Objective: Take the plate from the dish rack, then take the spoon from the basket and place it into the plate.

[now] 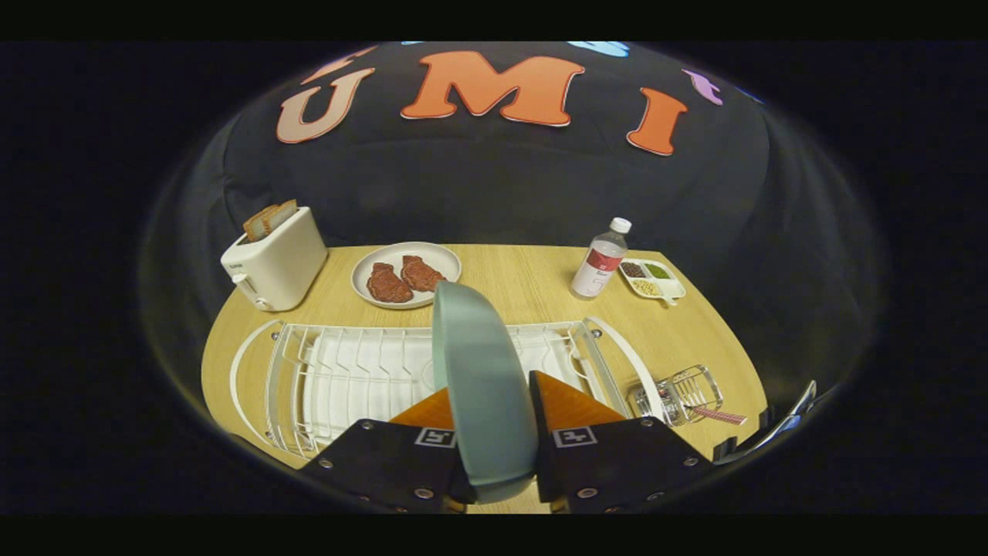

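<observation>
A pale blue-green plate [478, 386] stands on edge between my fingers, and my gripper [491, 401] is shut on it, one finger pressing each face. The plate is held above the white wire dish rack [347, 371], which lies just ahead and below on the wooden table [532, 278]. To the right of the rack sits a small wire basket [683, 394] with the spoon's pink checked handle [718, 415] sticking out toward the table's right edge.
Beyond the rack are a white toaster [274, 259] holding bread, a white plate with two pieces of meat [405, 274], a clear bottle with a red label [600, 259] and a small divided dish of seasonings [652, 279].
</observation>
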A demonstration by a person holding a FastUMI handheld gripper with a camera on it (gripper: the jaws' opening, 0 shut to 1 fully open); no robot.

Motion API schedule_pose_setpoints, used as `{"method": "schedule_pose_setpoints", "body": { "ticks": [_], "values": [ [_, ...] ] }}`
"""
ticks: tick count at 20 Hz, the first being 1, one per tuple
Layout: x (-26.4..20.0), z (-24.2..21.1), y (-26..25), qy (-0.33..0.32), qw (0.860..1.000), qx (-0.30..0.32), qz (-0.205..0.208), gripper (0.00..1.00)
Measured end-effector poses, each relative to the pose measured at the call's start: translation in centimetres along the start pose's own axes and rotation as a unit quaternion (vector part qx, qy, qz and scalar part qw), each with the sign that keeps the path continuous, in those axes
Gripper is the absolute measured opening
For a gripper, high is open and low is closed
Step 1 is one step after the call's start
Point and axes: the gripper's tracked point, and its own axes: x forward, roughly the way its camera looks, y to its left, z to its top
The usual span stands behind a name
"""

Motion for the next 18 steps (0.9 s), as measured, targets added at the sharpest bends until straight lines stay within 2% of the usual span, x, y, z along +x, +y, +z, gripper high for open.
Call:
{"method": "schedule_pose_setpoints", "body": {
  "ticks": [7, 15, 18],
  "values": [
    [-1.5, 0.6, -2.1, -0.011, 0.999, 0.035, 0.01, 0.3],
    [-4.8, -0.3, -5.0, -0.028, 0.988, 0.126, 0.078, 0.29],
    [-6.6, -2.5, -5.5, -0.014, 0.977, 0.175, 0.121, 0.29]
  ]
}}
